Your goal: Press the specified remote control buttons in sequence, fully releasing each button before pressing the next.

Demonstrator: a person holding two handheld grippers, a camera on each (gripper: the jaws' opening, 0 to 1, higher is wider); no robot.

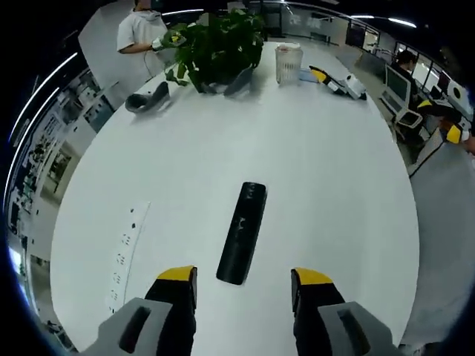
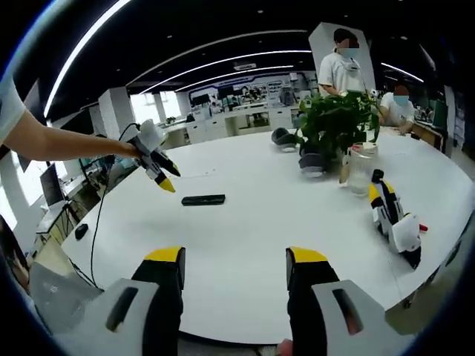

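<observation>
Remote (image 1: 243, 231) lies on table (image 1: 334, 193), plant (image 1: 217, 44) behind.

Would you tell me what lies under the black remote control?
The remote control lies flat on the bare white table; whatever its body covers is hidden.

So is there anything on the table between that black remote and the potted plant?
No. In the left gripper view, only bare white table lies between the remote and the potted plant; the right gripper view agrees.
</observation>
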